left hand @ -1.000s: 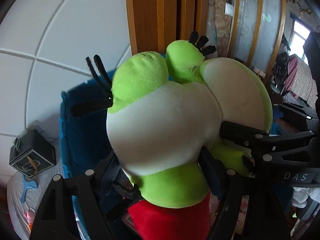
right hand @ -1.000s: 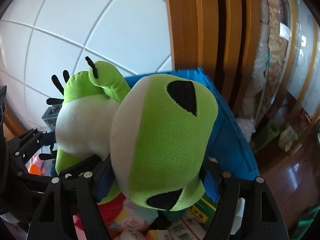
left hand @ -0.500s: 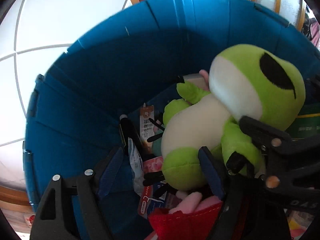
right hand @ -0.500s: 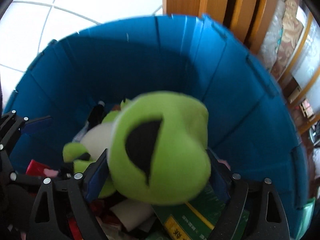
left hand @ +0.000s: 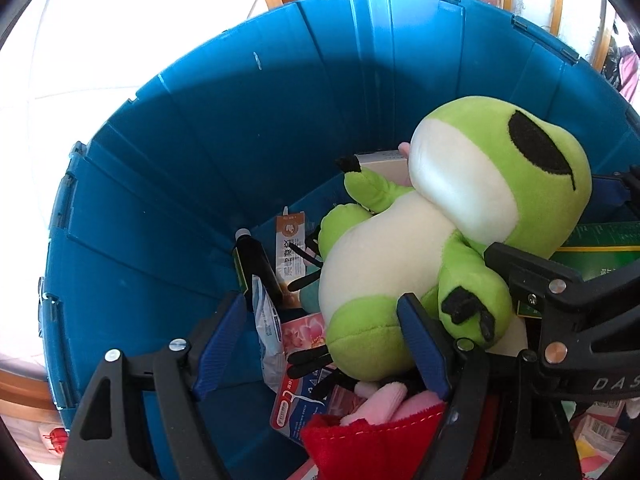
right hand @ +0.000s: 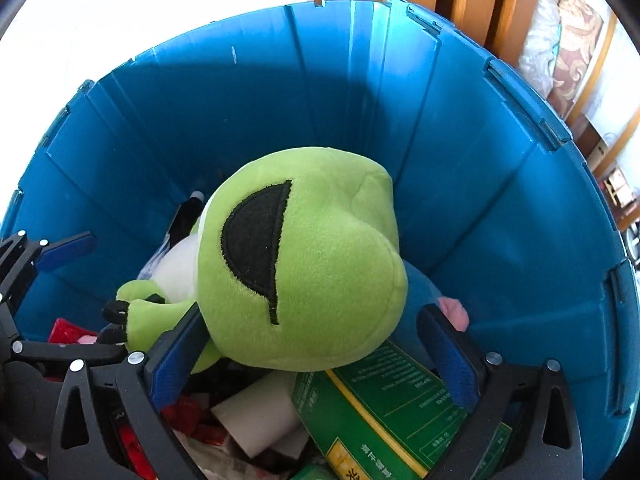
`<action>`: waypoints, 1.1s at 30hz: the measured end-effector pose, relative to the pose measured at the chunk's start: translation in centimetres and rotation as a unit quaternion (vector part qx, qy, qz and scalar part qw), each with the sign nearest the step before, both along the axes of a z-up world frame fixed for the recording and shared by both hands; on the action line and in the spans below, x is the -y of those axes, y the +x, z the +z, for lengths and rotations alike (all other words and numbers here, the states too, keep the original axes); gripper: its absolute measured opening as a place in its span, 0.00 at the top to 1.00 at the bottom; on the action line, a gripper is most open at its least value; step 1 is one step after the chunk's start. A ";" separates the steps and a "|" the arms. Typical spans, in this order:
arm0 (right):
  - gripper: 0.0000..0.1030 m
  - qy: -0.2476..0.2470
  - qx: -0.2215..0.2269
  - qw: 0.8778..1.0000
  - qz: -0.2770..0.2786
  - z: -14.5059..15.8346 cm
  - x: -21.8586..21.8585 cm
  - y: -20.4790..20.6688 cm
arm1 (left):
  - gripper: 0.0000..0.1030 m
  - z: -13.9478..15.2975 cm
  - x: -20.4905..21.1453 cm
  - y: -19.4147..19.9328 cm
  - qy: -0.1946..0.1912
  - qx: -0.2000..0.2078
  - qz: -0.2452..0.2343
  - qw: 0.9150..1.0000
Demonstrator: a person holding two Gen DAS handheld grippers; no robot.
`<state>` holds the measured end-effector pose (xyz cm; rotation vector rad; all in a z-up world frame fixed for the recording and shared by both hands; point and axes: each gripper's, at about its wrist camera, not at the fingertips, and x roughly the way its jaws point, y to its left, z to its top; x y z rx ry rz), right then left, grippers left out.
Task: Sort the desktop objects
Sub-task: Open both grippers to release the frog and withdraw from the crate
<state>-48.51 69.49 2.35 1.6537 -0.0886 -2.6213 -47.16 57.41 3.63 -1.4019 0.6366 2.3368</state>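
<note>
The green frog plush [left hand: 436, 248] lies inside the blue bin [left hand: 208, 152] on top of the packets and a green box [right hand: 392, 396], set there because the bin is where sorted items collect. The right gripper [right hand: 316, 356] has just been opening, its jaws wide around the frog's head without pressing, while the left gripper [left hand: 320, 340] stands apart around one foot. Only the left view shows the white belly and a red cloth [left hand: 372, 444] beneath; the right view shows mostly the head.
</note>
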 end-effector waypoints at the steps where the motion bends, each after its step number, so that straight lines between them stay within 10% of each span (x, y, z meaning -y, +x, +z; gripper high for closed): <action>1: 0.00 0.001 -0.002 1.000 0.000 0.2 0.0 0.2 | 0.25 0.3 0.1 0.1 0.004 -0.003 0.002 1.000; 21: 0.00 0.009 -0.107 0.994 0.019 12.6 4.1 8.3 | 0.25 11.7 6.4 10.0 0.095 -0.059 -0.017 0.994; 33: 0.00 0.036 -0.115 0.988 0.092 15.5 13.8 11.9 | 0.25 12.4 17.3 14.2 0.119 -0.081 0.018 0.989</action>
